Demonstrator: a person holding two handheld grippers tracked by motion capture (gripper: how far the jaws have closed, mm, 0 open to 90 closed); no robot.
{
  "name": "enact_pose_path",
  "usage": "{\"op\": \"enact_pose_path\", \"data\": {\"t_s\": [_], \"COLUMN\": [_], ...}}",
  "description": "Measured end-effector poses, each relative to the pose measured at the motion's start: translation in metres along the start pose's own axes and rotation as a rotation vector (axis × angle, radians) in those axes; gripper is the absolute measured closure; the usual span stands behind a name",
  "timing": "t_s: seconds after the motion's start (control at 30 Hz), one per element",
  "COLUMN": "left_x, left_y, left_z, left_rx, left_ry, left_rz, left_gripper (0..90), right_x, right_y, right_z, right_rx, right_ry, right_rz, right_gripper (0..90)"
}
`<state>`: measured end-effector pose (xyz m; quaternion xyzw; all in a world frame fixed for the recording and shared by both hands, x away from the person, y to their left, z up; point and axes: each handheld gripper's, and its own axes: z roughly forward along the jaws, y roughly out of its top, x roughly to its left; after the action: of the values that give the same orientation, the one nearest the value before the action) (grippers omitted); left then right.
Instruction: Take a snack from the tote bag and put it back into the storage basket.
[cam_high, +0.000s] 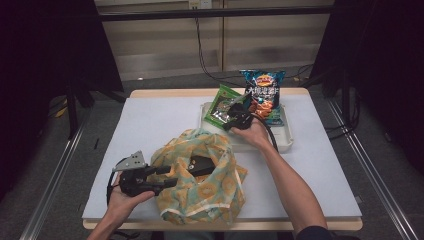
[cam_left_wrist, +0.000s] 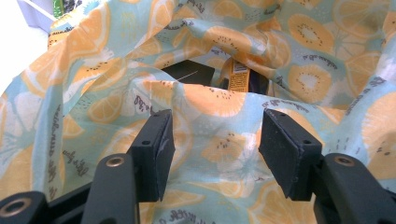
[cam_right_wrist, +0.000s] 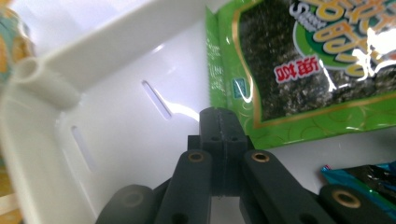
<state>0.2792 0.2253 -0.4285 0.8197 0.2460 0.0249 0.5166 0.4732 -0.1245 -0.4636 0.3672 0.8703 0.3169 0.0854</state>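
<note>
The green seaweed packet (cam_right_wrist: 299, 70) lies in the white tray (cam_high: 287, 142) at the far side of the table, next to a blue chip bag (cam_high: 264, 95). The right gripper (cam_right_wrist: 223, 122) sits pressed shut and empty just short of the packet's corner, so I'd open it before going in for the edge. The left gripper (cam_left_wrist: 212, 149) has its jaws apart around a fold of the orange-print cloth bag (cam_high: 200, 175); whether it really pinches, can't tell.
</note>
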Motion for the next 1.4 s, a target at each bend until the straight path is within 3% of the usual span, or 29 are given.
{"op": "enact_pose_path", "data": {"t_s": [0.1, 0.43, 0.5, 0.6, 0.63, 0.9, 1.13, 1.33, 1.4], "left_x": [-0.001, 0.000, 0.000, 0.000, 0.000, 0.001, 0.002, 0.001, 0.000], "left_y": [0.001, 0.001, 0.001, 0.001, 0.001, 0.001, 0.000, 0.000, 0.001], "left_z": [-0.001, -0.001, -0.001, -0.001, -0.001, -0.002, -0.004, -0.002, -0.001], "left_rx": [-0.004, -0.005, -0.007, -0.007, -0.005, -0.005, -0.003, 0.002, 0.004], "left_ry": [0.002, 0.000, 0.001, 0.002, 0.001, 0.002, 0.009, 0.004, 0.002], "left_rz": [0.005, 0.000, -0.002, 0.001, 0.003, 0.001, -0.001, 0.001, 0.002], "left_gripper": [44.5, 44.5, 44.5, 44.5, 44.6, 44.5, 44.7, 44.8, 44.8], "right_x": [-0.004, -0.020, -0.022, -0.027, -0.027, -0.030, -0.033, -0.033, -0.032], "right_y": [0.000, -0.003, -0.003, -0.005, -0.004, 0.004, 0.008, 0.005, 0.004], "right_z": [0.003, 0.002, 0.002, 0.003, 0.003, 0.012, 0.015, 0.013, 0.009], "right_rx": [0.038, 0.009, 0.006, -0.023, -0.022, -0.024, -0.018, -0.053, -0.069], "right_ry": [-0.017, -0.088, -0.124, -0.121, -0.135, -0.130, -0.165, -0.108, -0.100], "right_rz": [0.010, 0.070, 0.081, 0.126, 0.119, 0.135, 0.140, 0.161, 0.144], "right_gripper": [90.0, 90.0, 90.0, 90.0, 90.0, 90.0, 90.0, 90.0, 90.0]}}
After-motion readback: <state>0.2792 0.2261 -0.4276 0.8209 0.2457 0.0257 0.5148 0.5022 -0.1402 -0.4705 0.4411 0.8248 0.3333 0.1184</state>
